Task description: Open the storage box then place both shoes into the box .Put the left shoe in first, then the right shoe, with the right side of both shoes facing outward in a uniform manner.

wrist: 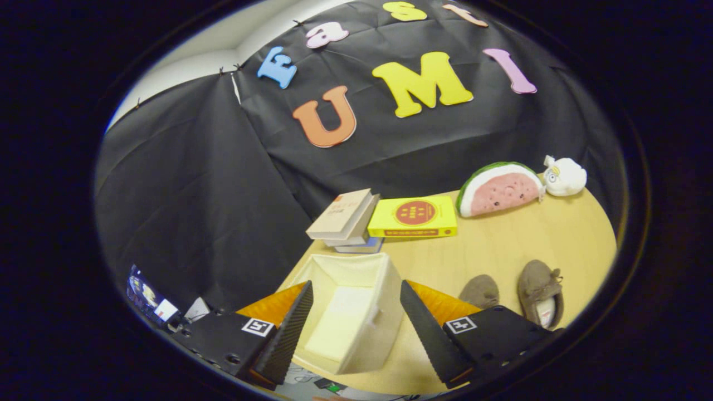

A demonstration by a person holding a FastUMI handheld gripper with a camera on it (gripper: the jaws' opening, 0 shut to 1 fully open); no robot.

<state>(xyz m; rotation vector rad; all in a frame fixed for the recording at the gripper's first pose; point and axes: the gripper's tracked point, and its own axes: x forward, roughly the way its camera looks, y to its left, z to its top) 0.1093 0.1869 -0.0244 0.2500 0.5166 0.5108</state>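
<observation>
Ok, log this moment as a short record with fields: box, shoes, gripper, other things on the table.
box: open cream fabric storage box, nothing inside, lying between the jaws
shoes: two brown fuzzy slippers side by side on the wooden table, outside the box, beyond one finger
gripper: jaws wide apart, holding nothing
other things: stacked books, yellow book, watermelon plush, white plush

The gripper (356,317) hung spread wide above the open storage box (384,289), touching nothing. Two shoes (539,289) lay at three o'clock; books (345,220) at twelve.
</observation>
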